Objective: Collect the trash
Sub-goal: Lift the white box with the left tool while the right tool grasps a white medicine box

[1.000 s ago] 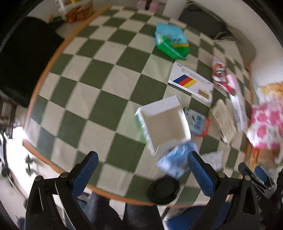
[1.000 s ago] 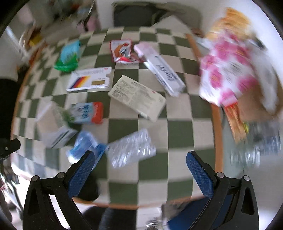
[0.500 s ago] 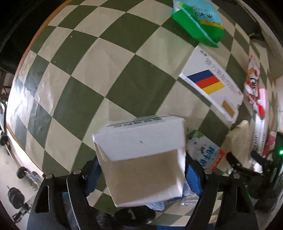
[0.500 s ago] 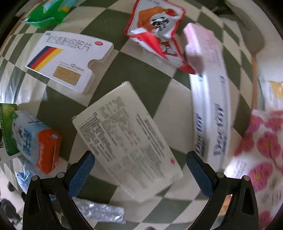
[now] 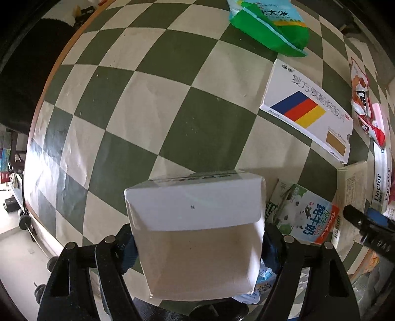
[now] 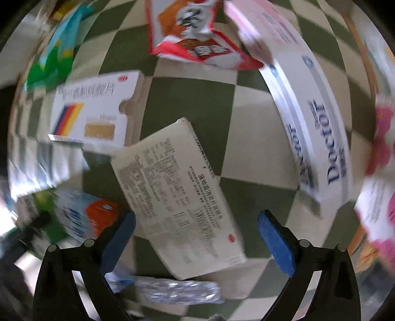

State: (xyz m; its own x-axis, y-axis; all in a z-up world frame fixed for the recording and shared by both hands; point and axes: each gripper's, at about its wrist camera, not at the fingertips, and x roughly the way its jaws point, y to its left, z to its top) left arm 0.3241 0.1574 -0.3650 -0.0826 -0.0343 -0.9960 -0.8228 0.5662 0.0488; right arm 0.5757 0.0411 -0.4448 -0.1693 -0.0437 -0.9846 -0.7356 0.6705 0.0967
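Note:
My left gripper (image 5: 197, 243) is shut on an open white carton box (image 5: 197, 229), its blue pads pressed to both sides, held over the green-and-cream checked table (image 5: 148, 103). My right gripper (image 6: 196, 234) is open, its blue pads either side of a cream medicine box with printed text (image 6: 177, 195) lying flat on the table (image 6: 197, 103). That box also shows in the left wrist view (image 5: 350, 187). The right gripper's tip shows in the left wrist view at the right edge.
Around lie a milk carton (image 5: 306, 219), a striped medicine box (image 5: 306, 111), a green rice bag (image 5: 271, 22), a red snack wrapper (image 6: 195, 32), a long "Doctor" box (image 6: 308, 103), a clear blister pack (image 6: 177, 289) and a pink floral bag (image 6: 380, 148).
My left gripper moved down onto the white carton and closed on it. My right gripper dropped toward the table and now straddles the cream medicine box.

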